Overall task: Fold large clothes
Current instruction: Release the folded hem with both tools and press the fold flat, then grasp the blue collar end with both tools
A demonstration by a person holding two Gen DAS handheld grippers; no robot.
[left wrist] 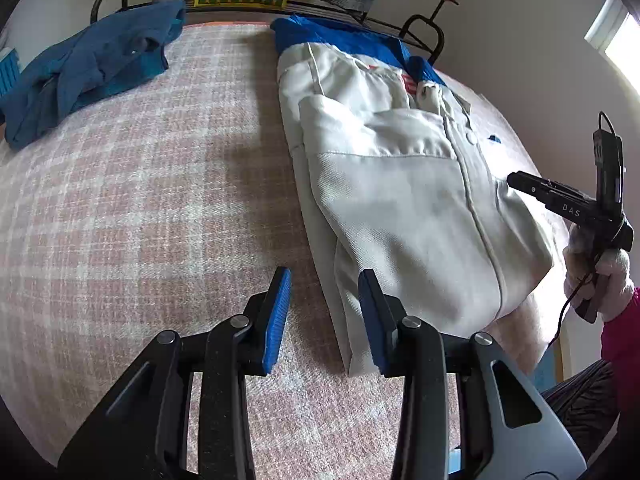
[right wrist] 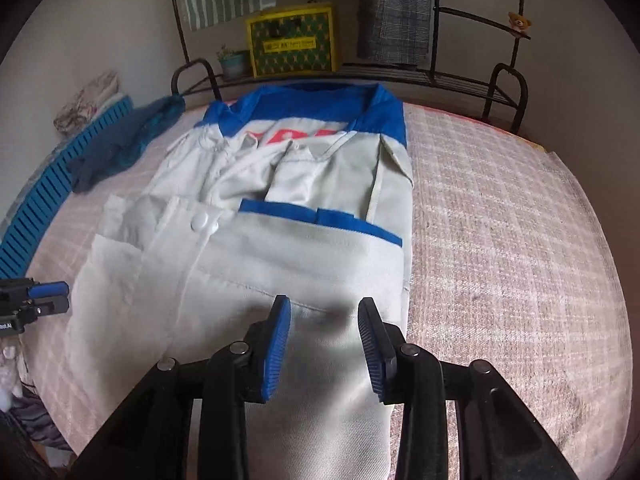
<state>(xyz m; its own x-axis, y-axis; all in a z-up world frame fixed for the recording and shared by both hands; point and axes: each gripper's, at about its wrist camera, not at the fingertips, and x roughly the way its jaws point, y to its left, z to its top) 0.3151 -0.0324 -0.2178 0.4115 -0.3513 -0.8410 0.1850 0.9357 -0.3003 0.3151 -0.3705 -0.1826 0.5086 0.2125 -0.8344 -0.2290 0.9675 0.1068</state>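
A bed (left wrist: 140, 200) with a pink and white checked cover is seen in both views. At the far left of the bed, a dark blue garment (left wrist: 84, 68) is left in a crumpled heap. Beside it, at the bed's left edge, a blue slatted thing (right wrist: 52, 184) is seen, and a flowered cloth (right wrist: 86, 100) is bunched up behind that.

The left hand-held gripper (left wrist: 324, 312) is held above the bare cover, just beside the left edge of the white garment (left wrist: 400, 184). Its blue pads (left wrist: 276, 320) are kept partly apart, and nothing is held between them.

The white garment is laid flat on the bed, to the right of the dark blue heap and well apart from it. It is already folded in at the sides. A blue band (right wrist: 304, 108) is seen across its far end, with red letters just below it. A white snap button (right wrist: 202, 222) and two small blue strips are seen near its middle.

The right hand-held gripper (right wrist: 324, 340) is held over the near end of the white garment. Its jaws are kept partly apart too. The cloth is seen below the gap, but it is not pinched by the pads. A dark shadow is cast on the cloth there. In the left view this tool is gripped by a hand (left wrist: 596, 276) in a pale glove, with a pink sleeve.

Behind the bed, a black metal rack (right wrist: 460, 76) is seen against the wall. A small potted plant (right wrist: 232, 60), a yellow and green box (right wrist: 294, 40) and a hanging grey checked cloth (right wrist: 394, 8) are kept there.
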